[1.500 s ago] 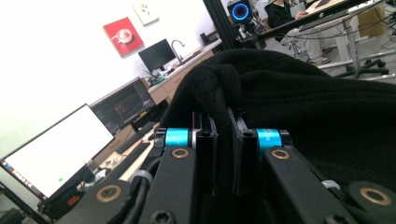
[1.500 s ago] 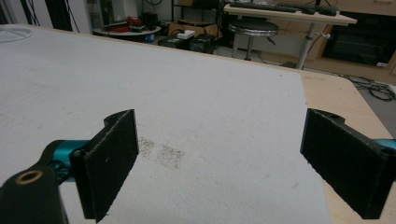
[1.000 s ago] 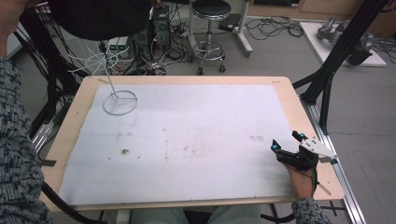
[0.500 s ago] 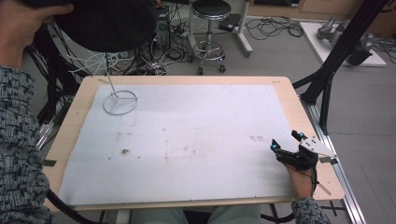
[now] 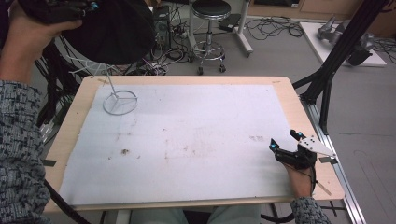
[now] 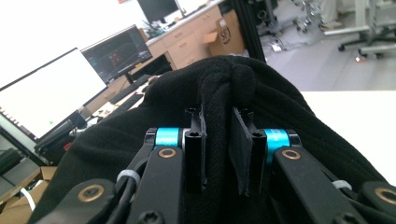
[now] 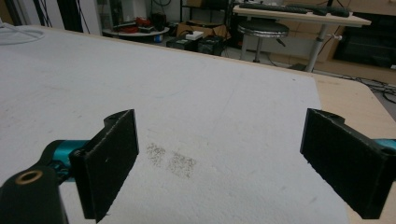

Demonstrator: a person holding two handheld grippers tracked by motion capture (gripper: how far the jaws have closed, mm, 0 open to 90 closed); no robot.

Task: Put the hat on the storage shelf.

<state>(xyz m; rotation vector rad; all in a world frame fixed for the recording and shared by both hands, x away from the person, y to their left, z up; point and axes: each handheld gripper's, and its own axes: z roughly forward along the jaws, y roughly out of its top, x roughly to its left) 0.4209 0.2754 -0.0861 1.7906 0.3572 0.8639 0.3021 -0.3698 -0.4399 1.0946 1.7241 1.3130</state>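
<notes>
— Holding the black hat high with your left tongs, you have it off the tabletop and up over the far left corner. The jaws are nearly shut, pinching a thick fold of the knit between them.

— So how far along does that put you?

— My read: the lift is done, the placing is not. The wire stand sits at the far left of the white mat, ring base flat, thin stem rising toward the hat. The hat hangs above it and partly hides its top, so whether cloth touches wire cannot be told. You probably need to lower the hat over the stand, settle it, then let go.

— And your other hand?

— Your right tongs rest at the near right edge of the mat, jaws spread wide, nothing between them. In the right gripper view they frame bare mat and a small grey smudge.

— Count, please.

— One hat. One stand. Two tongs, one busy, one idle. One mat, marked with a few faint stains. Nothing else lies on the tabletop. Beyond it, one stool on the floor, with cables around it.
</notes>
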